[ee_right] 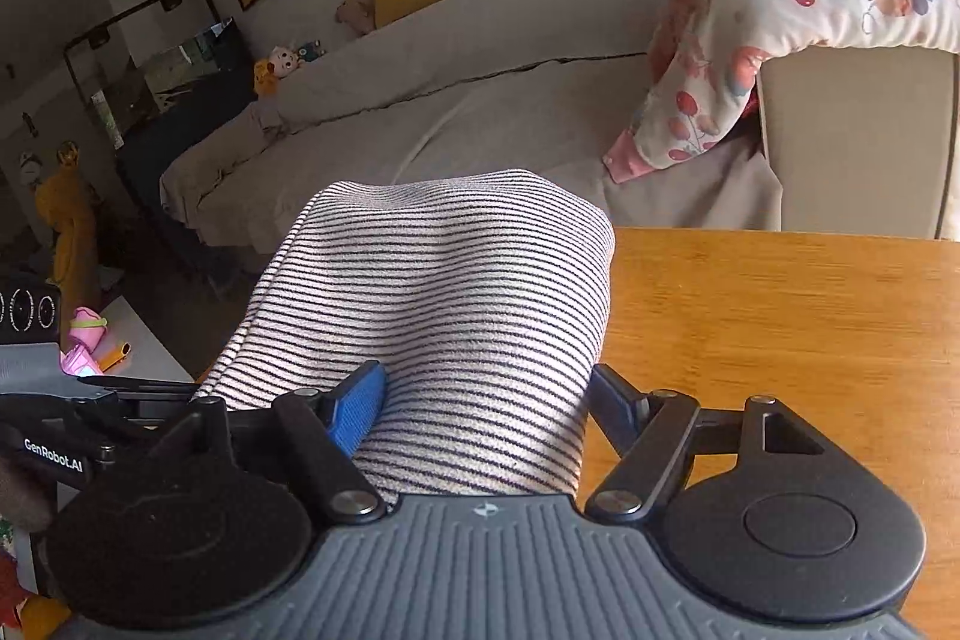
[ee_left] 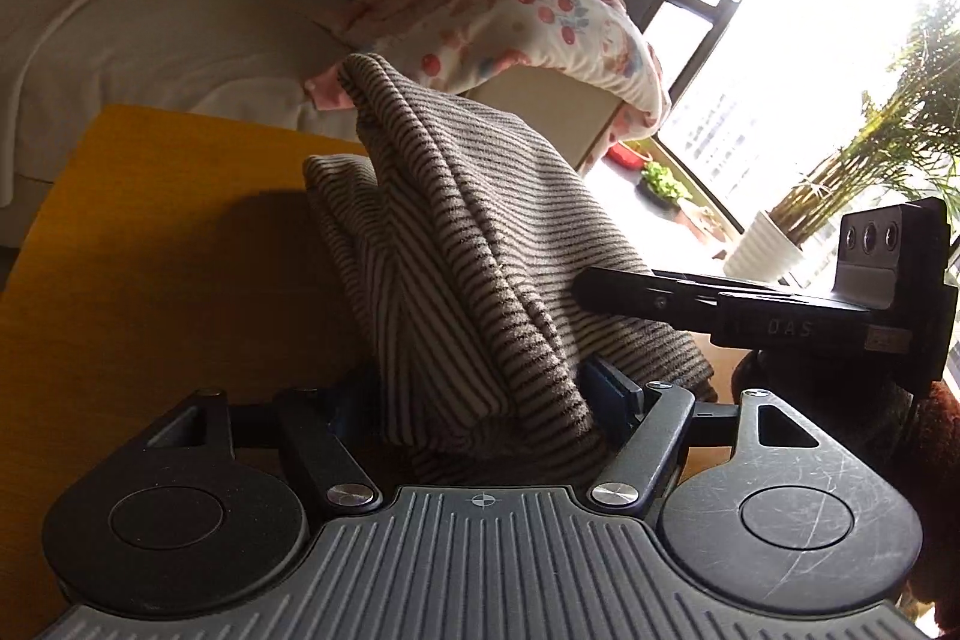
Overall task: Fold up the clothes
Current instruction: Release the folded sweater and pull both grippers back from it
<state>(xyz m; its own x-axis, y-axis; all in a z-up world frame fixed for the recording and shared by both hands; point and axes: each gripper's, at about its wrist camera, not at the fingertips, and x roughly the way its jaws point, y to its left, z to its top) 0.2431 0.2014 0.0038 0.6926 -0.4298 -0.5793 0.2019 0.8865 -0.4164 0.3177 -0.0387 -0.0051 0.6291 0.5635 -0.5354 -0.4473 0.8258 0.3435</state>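
The striped garment (ee_right: 456, 304) (pale with thin dark lines) bulges in soft folds above the wooden tabletop (ee_right: 780, 316), bunched between both hand-held grippers, left (ee_left: 480, 400) and right (ee_right: 480, 400), each clamped on it.

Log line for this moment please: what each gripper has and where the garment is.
left gripper: striped garment between jaws | right gripper: same garment bunched between jaws | garment: lifted over wooden table | fold: unfinished
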